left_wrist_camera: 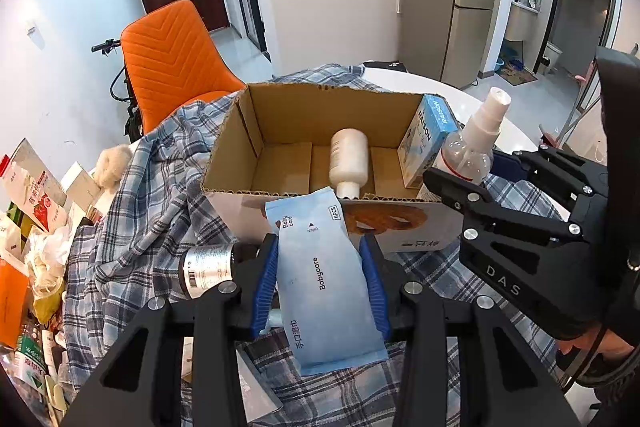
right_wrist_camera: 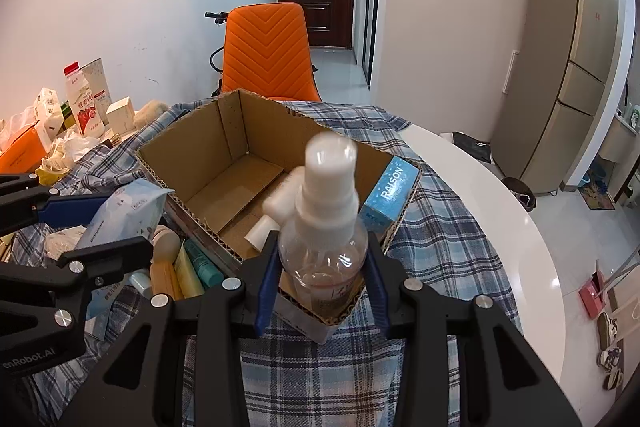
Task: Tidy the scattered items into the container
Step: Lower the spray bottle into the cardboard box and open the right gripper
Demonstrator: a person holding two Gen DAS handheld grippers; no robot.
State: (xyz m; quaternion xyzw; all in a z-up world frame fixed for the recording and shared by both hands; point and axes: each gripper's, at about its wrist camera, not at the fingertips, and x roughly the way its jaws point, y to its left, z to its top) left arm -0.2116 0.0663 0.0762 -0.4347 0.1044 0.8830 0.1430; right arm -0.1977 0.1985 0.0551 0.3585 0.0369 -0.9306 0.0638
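clutter (right_wrist_camera: 60,123) along the left edge of the table: a red-capped bottle (right_wrist_camera: 82,99), small cartons and crumpled wrappers, well apart from the cardboard box. checked cloth (left_wrist_camera: 132,211) covers the table beneath everything. dark bottle with a silver label (left_wrist_camera: 204,269) lies on the cloth just beside the left gripper. tubes in tan, yellow and teal (right_wrist_camera: 184,267) lie side by side against the box's near left wall, outside it.

left gripper (left_wrist_camera: 322,279): blue pads clenched on a pale blue wipes pack (left_wrist_camera: 324,279), pack held lengthwise with its far end at the box's near rim, not inside.

cardboard box (left_wrist_camera: 236,143) stands open-topped at centre on the cloth. inside it a white bottle (left_wrist_camera: 348,159) lies on its side on the floor of the box, and a light blue carton (left_wrist_camera: 426,143) leans in the right corner.

right gripper (right_wrist_camera: 322,279): pads grasping a clear spray bottle (right_wrist_camera: 324,239) with a white pump top, bottle upright, its base over the box's near right corner. contact with the box cannot be told.

orange chair (right_wrist_camera: 266,55) stands behind the box. white table edge (right_wrist_camera: 520,227) curves bare to the right of the cloth.
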